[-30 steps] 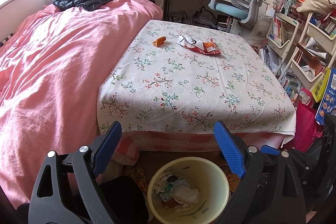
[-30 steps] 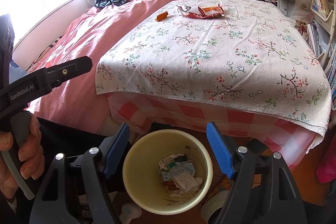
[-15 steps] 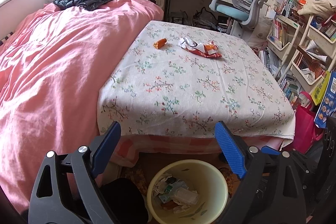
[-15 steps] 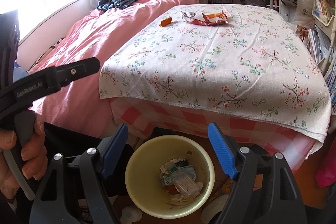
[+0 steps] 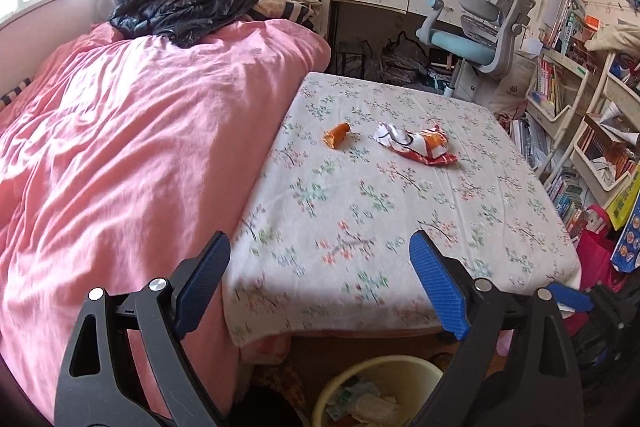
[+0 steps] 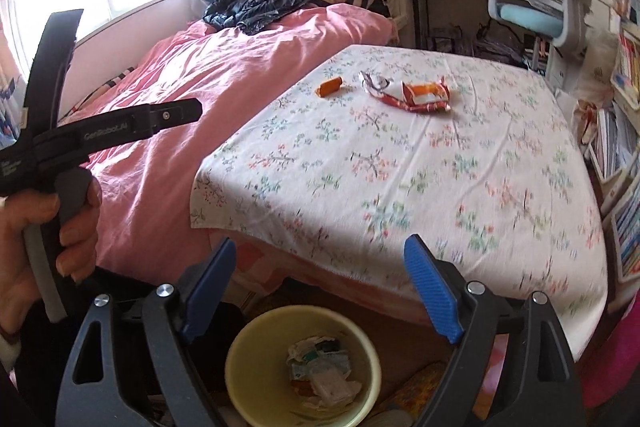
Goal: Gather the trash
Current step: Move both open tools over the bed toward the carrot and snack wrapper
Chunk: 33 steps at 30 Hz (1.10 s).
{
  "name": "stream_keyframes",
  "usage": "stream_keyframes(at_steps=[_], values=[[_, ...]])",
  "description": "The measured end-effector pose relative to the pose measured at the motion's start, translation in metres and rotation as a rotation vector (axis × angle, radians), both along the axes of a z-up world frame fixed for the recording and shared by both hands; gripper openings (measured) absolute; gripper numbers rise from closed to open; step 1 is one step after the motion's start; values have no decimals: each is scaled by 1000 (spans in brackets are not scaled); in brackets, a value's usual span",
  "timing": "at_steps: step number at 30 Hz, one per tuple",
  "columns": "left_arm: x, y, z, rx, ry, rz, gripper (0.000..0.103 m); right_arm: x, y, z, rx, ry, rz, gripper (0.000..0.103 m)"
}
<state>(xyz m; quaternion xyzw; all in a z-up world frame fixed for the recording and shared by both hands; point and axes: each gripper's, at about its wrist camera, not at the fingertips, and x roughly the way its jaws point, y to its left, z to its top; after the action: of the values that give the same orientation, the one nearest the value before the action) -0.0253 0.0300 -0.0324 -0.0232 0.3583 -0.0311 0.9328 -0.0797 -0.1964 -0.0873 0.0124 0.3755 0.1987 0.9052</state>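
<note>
Half the bin [image 5: 384, 393] is cut off.

Bin [image 5: 412, 371]: cut off at frame btm edge, 6 o'clock, left view. Worktop [image 6: 500, 227] near edge blurred, right view. Wrapper [image 6: 416, 93] print illegible.

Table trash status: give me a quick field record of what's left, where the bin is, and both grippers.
Small orange wrapper: on floral tablecloth, far side
Crumpled red-and-white snack bag: on the cloth, right of the orange wrapper, apart from it
Pale yellow round bin: on floor at table's near edge, holding trash
Left gripper: open, empty
Right gripper: opening, nothing between the jaws
</note>
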Motion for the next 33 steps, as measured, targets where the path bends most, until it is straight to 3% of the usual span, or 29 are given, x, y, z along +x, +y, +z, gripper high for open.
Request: stream_keyframes(at_steps=[8, 17, 27, 33], values=[[80, 2, -11, 30, 37, -19, 87, 73, 1, 4, -120, -27, 38, 84], [168, -14, -48, 53, 105, -42, 87, 163, 12, -14, -215, -54, 30, 84], [231, -34, -68, 79, 130, -82, 85, 213, 26, -31, -336, -97, 63, 84], [257, -45, -85, 98, 174, -105, 77, 239, 26, -37, -349, -90, 57, 84]])
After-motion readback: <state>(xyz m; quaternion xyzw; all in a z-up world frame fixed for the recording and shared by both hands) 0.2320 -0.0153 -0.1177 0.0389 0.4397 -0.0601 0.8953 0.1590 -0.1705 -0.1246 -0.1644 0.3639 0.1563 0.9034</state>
